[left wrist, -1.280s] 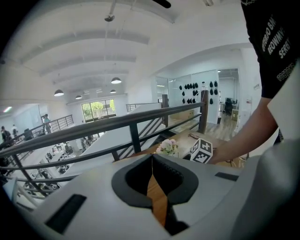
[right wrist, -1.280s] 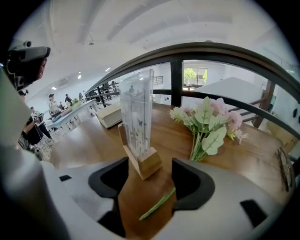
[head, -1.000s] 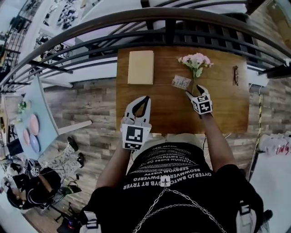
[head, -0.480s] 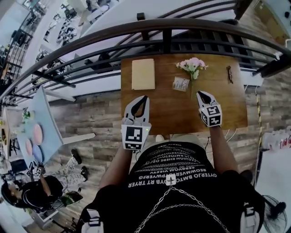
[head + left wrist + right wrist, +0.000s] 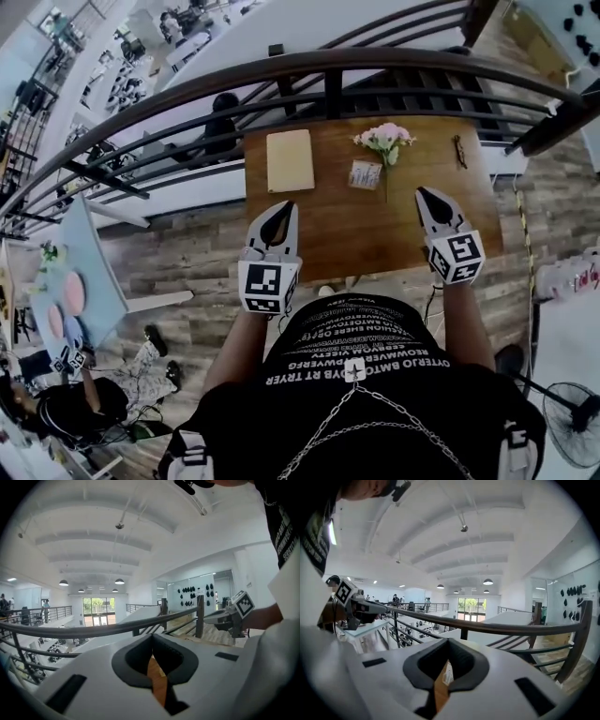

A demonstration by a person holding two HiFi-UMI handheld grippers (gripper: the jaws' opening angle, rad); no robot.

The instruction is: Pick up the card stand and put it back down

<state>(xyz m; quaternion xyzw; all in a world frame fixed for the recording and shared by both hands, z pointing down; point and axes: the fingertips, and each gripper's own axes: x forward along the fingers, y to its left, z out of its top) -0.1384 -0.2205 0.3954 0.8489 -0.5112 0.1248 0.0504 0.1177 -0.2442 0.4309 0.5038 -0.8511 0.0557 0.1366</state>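
Note:
The card stand (image 5: 366,173), a small clear holder with a printed card, stands on the wooden table (image 5: 328,239) just left of the pink flowers (image 5: 382,139). My right gripper (image 5: 427,194) is shut and empty, hovering over the table's right front, to the right of the stand and nearer me. My left gripper (image 5: 288,205) is also shut on nothing, over the table's left front below the beige book (image 5: 290,160). In the right gripper view the closed jaws (image 5: 447,643) leave only a sliver of table and card showing. The left gripper view (image 5: 152,639) shows shut jaws too.
A dark curved railing (image 5: 328,70) runs along the table's far edge, with a lower floor beyond it. Glasses (image 5: 458,150) lie at the table's far right. The person stands against the front edge. A fan (image 5: 572,422) stands on the floor at the right.
My right gripper, open beside the card stand a second ago, has drawn back to the right and toward me and shut empty. The stand stays on the table. The left gripper barely moved.

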